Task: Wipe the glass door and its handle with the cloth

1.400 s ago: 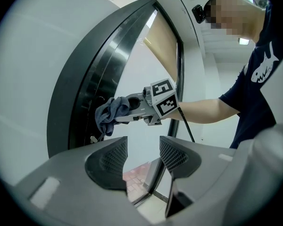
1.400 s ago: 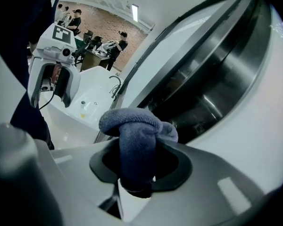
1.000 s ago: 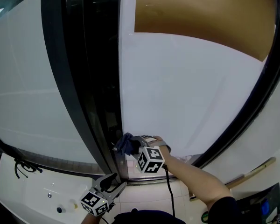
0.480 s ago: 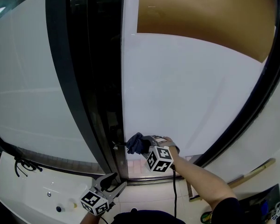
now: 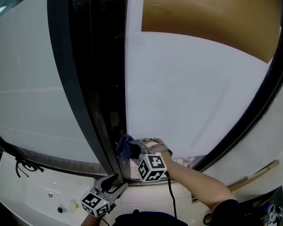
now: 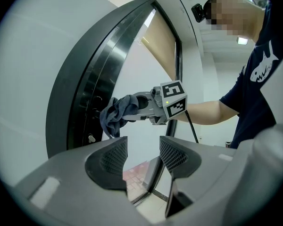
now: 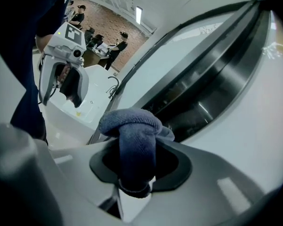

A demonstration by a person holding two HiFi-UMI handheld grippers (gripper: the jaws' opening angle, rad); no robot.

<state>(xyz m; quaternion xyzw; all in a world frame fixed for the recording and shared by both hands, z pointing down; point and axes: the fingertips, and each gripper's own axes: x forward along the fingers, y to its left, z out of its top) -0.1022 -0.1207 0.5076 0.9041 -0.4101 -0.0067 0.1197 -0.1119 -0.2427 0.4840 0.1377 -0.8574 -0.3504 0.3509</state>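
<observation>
The frosted glass door [image 5: 188, 93] fills the head view, its edge meeting a dark frame [image 5: 96, 79]. My right gripper [image 5: 132, 149] is shut on a dark blue cloth [image 5: 125, 146], which is bunched against the door's edge low down by the frame. In the right gripper view the cloth [image 7: 132, 135] bulges out between the jaws, close to the dark frame [image 7: 203, 93]. From the left gripper view the cloth [image 6: 117, 114] hangs next to the frame's small latch parts [image 6: 91, 138]. My left gripper [image 5: 114, 182] hangs lower and nearer, open and holding nothing. I cannot make out a handle.
A white counter with a sink [image 5: 33, 192] lies at lower left. A brown panel [image 5: 207, 18] shows behind the upper glass. A wooden stick [image 5: 254, 171] lies on the floor at lower right. Several people [image 7: 118, 44] stand far off in the right gripper view.
The right gripper with the cloth slid right along the door's lower part, then came back left to the edge by the frame. The left gripper has stayed put.
</observation>
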